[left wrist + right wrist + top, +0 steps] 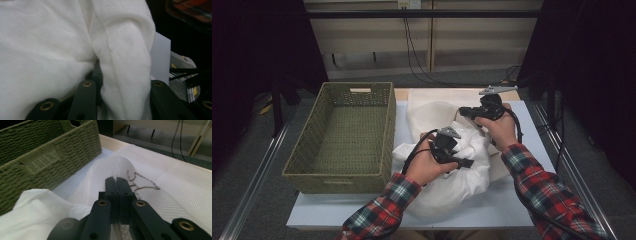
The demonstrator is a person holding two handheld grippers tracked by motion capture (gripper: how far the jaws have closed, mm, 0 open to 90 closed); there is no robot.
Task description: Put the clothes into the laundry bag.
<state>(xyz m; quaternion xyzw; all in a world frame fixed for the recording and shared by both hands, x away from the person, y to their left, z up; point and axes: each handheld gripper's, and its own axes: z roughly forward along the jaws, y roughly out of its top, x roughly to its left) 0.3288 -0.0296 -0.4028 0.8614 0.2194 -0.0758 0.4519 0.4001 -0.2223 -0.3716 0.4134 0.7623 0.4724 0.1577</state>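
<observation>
A bulky white cloth (pixel 462 185) lies bunched on the white board in front of the person. My left gripper (pixel 466 162) lies on top of it, and in the left gripper view a thick fold of the white cloth (pixel 125 75) stands pinched between the two jaws. Behind it lies a white mesh bag (pixel 432 107). My right gripper (pixel 462 112) points left over the bag; its jaws (pixel 116 185) are pressed together on a raised fold of the mesh bag (pixel 162 192), which has a dark red stitched mark.
A green woven basket (pixel 337 177) stands with nothing in it on the left, close beside the cloth; its wall (pixel 50 157) rises just left of the right gripper. The white board (pixel 522 210) has bare room at the front right. Metal rails run along both table sides.
</observation>
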